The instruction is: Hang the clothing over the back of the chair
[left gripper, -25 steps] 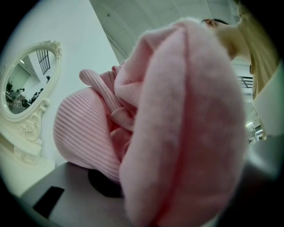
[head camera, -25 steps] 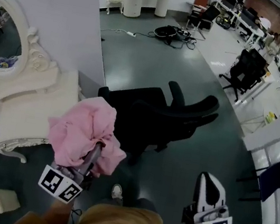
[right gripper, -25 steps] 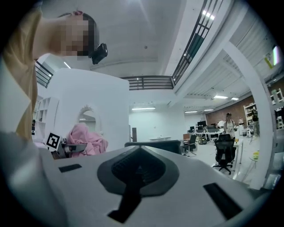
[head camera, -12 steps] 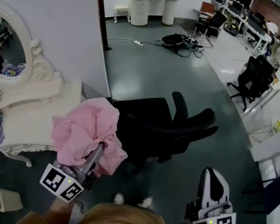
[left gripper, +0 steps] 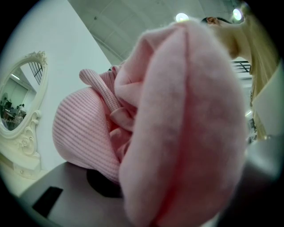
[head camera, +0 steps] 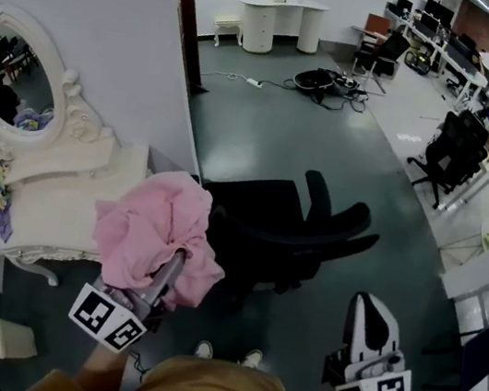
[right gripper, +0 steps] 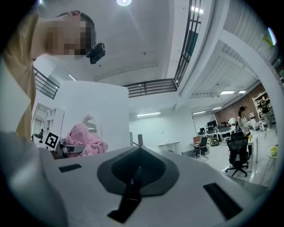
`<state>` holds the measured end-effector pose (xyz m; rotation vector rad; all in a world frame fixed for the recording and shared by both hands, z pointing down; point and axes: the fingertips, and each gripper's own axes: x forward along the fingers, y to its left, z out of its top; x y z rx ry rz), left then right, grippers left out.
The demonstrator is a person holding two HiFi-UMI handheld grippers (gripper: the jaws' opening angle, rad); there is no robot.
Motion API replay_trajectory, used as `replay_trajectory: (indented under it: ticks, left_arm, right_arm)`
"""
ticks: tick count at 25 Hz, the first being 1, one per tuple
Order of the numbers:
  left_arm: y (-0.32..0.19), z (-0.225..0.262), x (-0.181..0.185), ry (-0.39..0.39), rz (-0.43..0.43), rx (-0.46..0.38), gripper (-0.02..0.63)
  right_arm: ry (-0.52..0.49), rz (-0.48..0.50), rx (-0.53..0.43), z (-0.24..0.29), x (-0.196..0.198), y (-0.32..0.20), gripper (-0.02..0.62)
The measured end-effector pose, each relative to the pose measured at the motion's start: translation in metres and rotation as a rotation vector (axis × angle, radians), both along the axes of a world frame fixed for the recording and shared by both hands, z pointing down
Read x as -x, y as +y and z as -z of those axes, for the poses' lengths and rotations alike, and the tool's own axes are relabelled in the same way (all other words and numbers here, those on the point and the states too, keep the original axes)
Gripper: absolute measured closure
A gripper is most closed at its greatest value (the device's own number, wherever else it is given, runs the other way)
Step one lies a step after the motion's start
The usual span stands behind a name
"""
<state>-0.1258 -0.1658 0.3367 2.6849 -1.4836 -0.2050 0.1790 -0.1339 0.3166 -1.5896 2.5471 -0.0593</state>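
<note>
We're gripping the pink garment [head camera: 149, 229] with the left gripper [head camera: 175, 262] (fabric smothering its jaws) beside the chair [head camera: 284, 234]; right gripper [head camera: 370, 320] closed, empty.

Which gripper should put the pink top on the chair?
The left. The left gripper grips the bunched pink top, close beside the black chair. The right gripper is shut on nothing and sits off to the other side.

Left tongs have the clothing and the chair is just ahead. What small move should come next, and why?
Probably carry the left tongs forward and to the right, toward the chair. They grip the bunched pink clothing, which hangs beside the chair and is not yet over its back.
</note>
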Motion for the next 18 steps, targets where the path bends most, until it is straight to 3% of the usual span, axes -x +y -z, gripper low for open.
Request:
replay_trajectory:
  ticks: [6,12,18]
  left_arm:
    - [-0.001,0.017,-0.037,-0.001,-0.126,0.096,0.413]
    - [-0.014,0.051,-0.078,0.005,-0.231,0.098,0.402]
    - [-0.016,0.072,-0.135,0.090,-0.485,0.201,0.399]
  right_arm:
    - [-0.017,0.010,0.006,-0.004,-0.016,-0.004,0.591]
    - [-0.032,0.015,0.006,-0.007,-0.028,0.002,0.591]
    - [-0.047,0.003,0.002,-0.009,-0.042,0.012,0.591]
